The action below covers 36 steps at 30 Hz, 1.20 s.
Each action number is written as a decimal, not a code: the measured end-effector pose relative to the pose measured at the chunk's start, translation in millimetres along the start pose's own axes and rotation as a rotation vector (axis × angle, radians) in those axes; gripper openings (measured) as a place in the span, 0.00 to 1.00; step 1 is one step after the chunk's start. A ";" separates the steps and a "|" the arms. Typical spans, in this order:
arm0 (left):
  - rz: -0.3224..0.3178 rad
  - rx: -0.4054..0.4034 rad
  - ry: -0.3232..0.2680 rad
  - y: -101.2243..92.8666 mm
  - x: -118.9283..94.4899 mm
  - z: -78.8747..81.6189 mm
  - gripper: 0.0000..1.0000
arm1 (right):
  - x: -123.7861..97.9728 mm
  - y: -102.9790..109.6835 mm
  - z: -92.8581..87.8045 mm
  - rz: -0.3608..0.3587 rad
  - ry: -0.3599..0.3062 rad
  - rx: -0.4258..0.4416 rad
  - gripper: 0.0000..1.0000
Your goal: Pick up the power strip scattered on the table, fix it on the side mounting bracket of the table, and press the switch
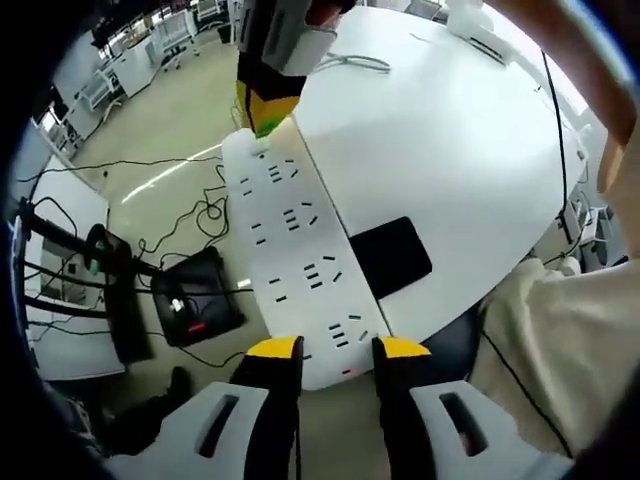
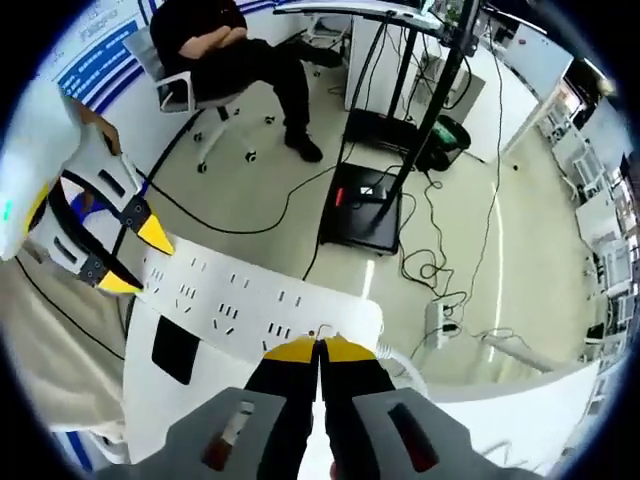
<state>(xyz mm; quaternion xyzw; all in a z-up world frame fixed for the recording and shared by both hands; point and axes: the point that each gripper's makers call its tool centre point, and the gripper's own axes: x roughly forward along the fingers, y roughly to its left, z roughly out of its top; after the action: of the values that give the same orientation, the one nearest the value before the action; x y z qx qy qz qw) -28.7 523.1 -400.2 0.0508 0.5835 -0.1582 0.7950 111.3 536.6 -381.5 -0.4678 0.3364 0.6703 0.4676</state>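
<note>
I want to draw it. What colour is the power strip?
White, with small dark socket slots. The power strip shows best in the left gripper view.

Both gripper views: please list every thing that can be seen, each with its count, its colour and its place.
power strip: one, white, held along the edge of the table between the two claws
table: one, white, under and beside the power strip
flat rectangle: one, black, on the table next to the power strip
cables: several, black, on the floor
base plate: one, black with a red light, on the floor under a stand
seated person: one, dark clothes, on a white chair beyond the table
left claw: one, yellow tips, around the near end of the power strip
right claw: one, yellow tips, closed at the other end of the power strip
</note>
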 end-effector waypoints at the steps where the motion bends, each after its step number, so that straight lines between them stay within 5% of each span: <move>1: -0.001 0.000 -0.003 -0.2 0.3 0.3 0.33 | -2.1 0.1 1.8 0.002 -0.019 0.006 0.00; 5: -0.001 0.007 -0.012 -0.8 0.5 0.9 0.33 | -8.3 6.6 -8.0 -0.006 -0.056 0.032 0.00; 7: 0.057 0.066 -0.029 4.6 -1.5 3.1 0.38 | -8.5 8.3 -10.0 -0.016 -0.073 0.038 0.01; 11: 0.034 0.045 -0.031 3.6 -0.3 2.3 0.38 | -11.5 10.5 -6.1 -0.034 -0.143 0.072 0.03; 20: 0.051 0.017 -0.073 9.4 -2.2 0.5 0.44 | -35.5 -12.7 11.0 -0.125 -0.385 0.143 0.11; 36: 0.060 0.066 -0.113 9.8 -3.4 2.4 0.43 | -62.4 -18.4 -2.7 -0.186 -0.511 0.178 0.21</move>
<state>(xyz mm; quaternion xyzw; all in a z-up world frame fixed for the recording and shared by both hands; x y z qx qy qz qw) -24.4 532.4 -397.2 0.0856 0.5302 -0.1561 0.8290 137.2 520.9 -323.8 -0.2697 0.2207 0.6886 0.6359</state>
